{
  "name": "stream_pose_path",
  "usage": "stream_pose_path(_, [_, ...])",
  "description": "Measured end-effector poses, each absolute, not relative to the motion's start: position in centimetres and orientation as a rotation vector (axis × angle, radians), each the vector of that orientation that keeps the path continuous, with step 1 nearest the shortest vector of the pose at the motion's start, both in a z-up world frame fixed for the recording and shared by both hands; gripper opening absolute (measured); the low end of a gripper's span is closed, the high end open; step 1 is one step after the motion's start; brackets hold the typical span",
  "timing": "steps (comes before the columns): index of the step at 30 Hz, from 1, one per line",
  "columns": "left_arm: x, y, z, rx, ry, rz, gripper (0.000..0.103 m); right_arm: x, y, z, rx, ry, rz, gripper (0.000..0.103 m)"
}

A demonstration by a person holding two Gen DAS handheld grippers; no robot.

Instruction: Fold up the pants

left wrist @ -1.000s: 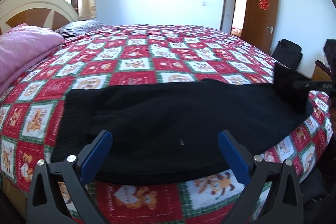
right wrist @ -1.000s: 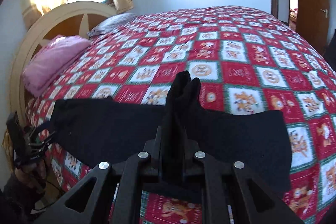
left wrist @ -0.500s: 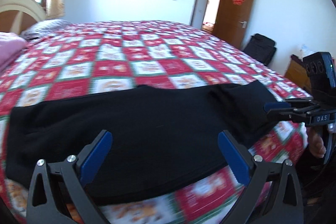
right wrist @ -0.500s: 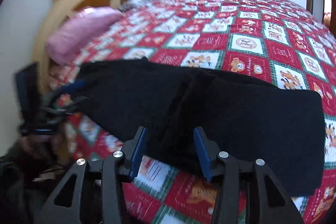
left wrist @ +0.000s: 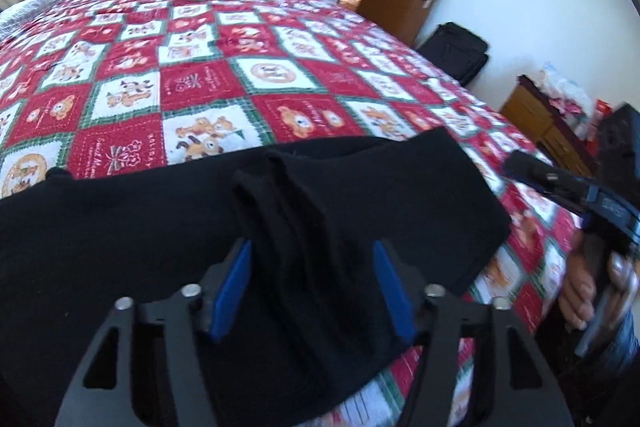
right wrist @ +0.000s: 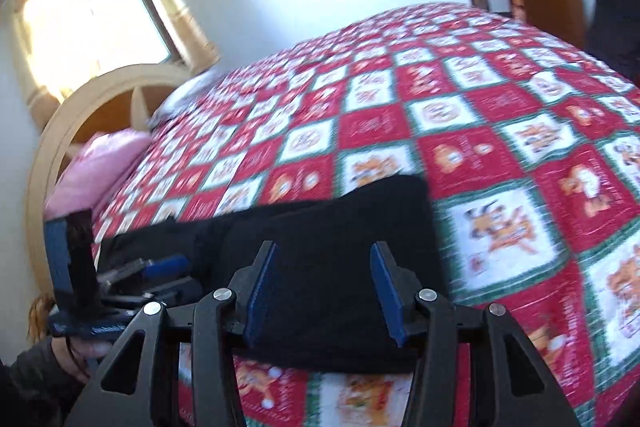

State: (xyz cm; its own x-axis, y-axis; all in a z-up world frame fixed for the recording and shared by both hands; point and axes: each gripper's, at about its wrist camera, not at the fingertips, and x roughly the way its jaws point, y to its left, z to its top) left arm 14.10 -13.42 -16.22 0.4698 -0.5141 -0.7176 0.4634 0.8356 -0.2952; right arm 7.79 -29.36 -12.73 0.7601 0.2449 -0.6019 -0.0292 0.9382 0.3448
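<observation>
Left wrist view: your left gripper (left wrist: 310,287) sits low over the black knit pants (left wrist: 120,227), which lie in a long band across the near edge of the bed under its red-and-white patchwork quilt (left wrist: 200,79). The blue-padded fingers (left wrist: 234,283) are closing around a raised ridge of bunched black cloth; the left pad is at the fabric, the right pad appears still clear of it. Let both pads seat on the ridge and catch every layer before you lift. Your right gripper (left wrist: 532,171) hangs off the pants' far right end, over the quilt's edge.

Right wrist view: your right gripper (right wrist: 320,287) stands over that same end of the pants (right wrist: 340,227). Its fingers (right wrist: 386,283) are opening, half apart, the cloth lying flat beneath them and not pinched. Keep this end flat and square to the bed's edge. Motion blur hides the hem's exact line.
</observation>
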Motion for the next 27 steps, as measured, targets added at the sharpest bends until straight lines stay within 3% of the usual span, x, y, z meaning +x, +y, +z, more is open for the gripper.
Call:
stream_pose_path(1, [14.2,-13.6,-16.2,-0.053,0.898,-0.592,0.046,7.7,-29.8,-12.6,0.333,0.685,0.142,0.055])
stream_pose_path(2, [14.3,-13.8,-16.1,-0.048,0.901,-0.587,0.029,7.7,-30.2,-12.6,0.345,0.673,0.131,0.055])
stream_pose_path(4, [14.4,-13.5,-15.8,-0.068,0.909,-0.592,0.013,7.6,-30.6,-12.6,0.357,0.667,0.12,0.056])
stream_pose_path(11, [13.1,-10.7,-13.3,-0.125,0.847,-0.586,0.012,7.2,-30.6,-12.7,0.352,0.649,0.105,0.056])
stream_pose_path(16, [14.4,-9.2,-15.1,-0.151,0.886,-0.52,0.012,6.7,-29.0,-12.3,0.32,0.625,0.171,0.056])
stream_pose_path(22, [14.7,-9.1,-16.9,-0.149,0.886,-0.519,0.019,8.7,-25.8,-16.5,0.194,0.883,0.235,0.057])
stream_pose_path(27, [13.9,-9.1,-16.8,-0.101,0.853,-0.509,0.023,8.6,-25.7,-16.2,0.193,0.864,0.24,0.057])
